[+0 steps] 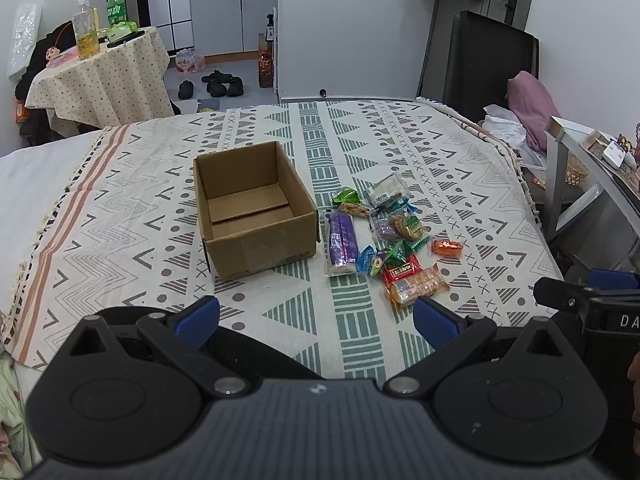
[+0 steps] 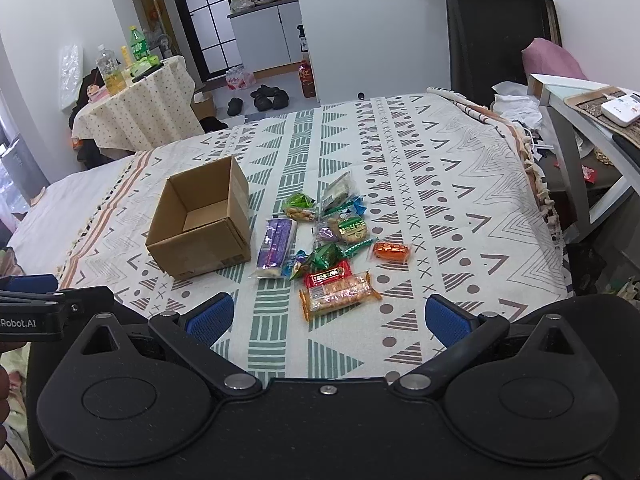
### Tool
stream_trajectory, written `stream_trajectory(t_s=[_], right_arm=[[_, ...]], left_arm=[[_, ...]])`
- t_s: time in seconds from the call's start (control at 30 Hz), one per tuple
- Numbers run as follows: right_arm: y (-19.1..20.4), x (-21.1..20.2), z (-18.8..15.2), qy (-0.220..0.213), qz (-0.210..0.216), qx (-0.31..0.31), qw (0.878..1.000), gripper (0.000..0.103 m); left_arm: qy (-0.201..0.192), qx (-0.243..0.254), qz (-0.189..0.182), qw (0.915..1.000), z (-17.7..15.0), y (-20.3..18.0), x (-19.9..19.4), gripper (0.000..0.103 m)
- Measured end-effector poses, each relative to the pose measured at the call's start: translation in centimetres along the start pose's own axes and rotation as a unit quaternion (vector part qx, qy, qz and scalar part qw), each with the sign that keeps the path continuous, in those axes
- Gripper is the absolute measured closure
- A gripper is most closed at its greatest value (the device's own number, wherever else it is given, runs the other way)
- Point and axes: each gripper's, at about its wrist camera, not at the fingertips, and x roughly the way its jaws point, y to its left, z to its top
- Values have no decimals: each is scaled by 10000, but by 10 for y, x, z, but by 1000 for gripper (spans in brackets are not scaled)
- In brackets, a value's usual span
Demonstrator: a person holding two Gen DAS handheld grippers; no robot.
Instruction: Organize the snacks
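An open brown cardboard box (image 1: 256, 210) sits on the bed's patterned cream-and-green blanket (image 1: 440, 184), nothing visible inside it, with a loose pile of wrapped snacks just to its right: a long purple packet (image 1: 341, 242) beside the box wall, an orange-wrapped cracker pack (image 1: 416, 286) nearest the cameras, and a small orange packet (image 1: 447, 247) slightly apart. The left tool (image 1: 316, 320) hangs over the blanket's near edge, blue-padded fingers spread and holding nothing. The right tool (image 2: 329, 316) does likewise, just short of the cracker pack.

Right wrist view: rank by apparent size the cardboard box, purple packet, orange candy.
1. cardboard box
2. purple packet
3. orange candy
All sit at similar distance, so the ranking looks safe.
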Motion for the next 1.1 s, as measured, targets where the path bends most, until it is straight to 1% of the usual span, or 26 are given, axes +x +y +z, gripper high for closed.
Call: stream_trajectory(t_s=[0.2, 0.37, 0.67, 1.1], right_arm=[[0, 3, 4, -24, -2, 5, 10000, 0], [-6, 12, 4, 29, 13, 52, 10000, 0], [-22, 35, 5, 216, -74, 217, 9995, 0], [-43, 69, 10, 461, -104, 499, 9976, 0]], left_arm=[[-76, 105, 64, 9999, 6, 0, 6, 0], [-19, 78, -47, 10000, 8, -3, 20, 1], [255, 62, -215, 9994, 13, -11, 52, 1], [649, 26, -290, 9975, 19, -24, 100, 1]])
